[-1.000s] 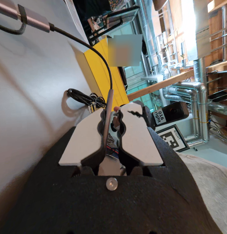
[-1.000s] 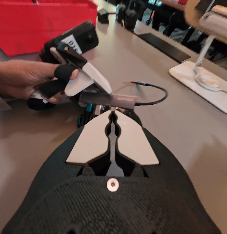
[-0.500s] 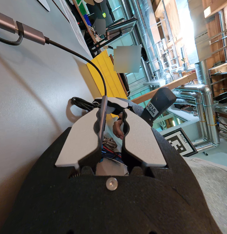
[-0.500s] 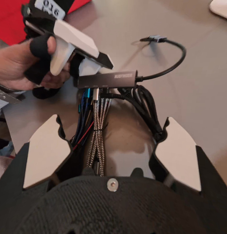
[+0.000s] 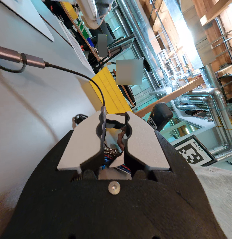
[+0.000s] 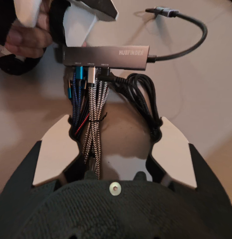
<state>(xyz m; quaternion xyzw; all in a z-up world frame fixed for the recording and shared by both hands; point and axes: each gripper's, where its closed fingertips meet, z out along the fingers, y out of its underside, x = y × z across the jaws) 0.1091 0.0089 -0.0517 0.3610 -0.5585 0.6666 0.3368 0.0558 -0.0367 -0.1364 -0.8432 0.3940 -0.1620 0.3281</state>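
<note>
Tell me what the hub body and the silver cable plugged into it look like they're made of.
Hub body: probably metal, maybe anodised aluminium, judging by its matte grey, evenly brushed-looking sheen; painted plastic is possible. Silver cable: a braided fabric sleeve, shown by its black-and-silver herringbone weave, with a smooth shiny plug shell that looks metallic.

Pale lettering stood on the grey hub [image 6: 105, 56]; a white sticker [image 5: 152, 122] and the marker card [image 5: 194, 153] also bore print.
</note>
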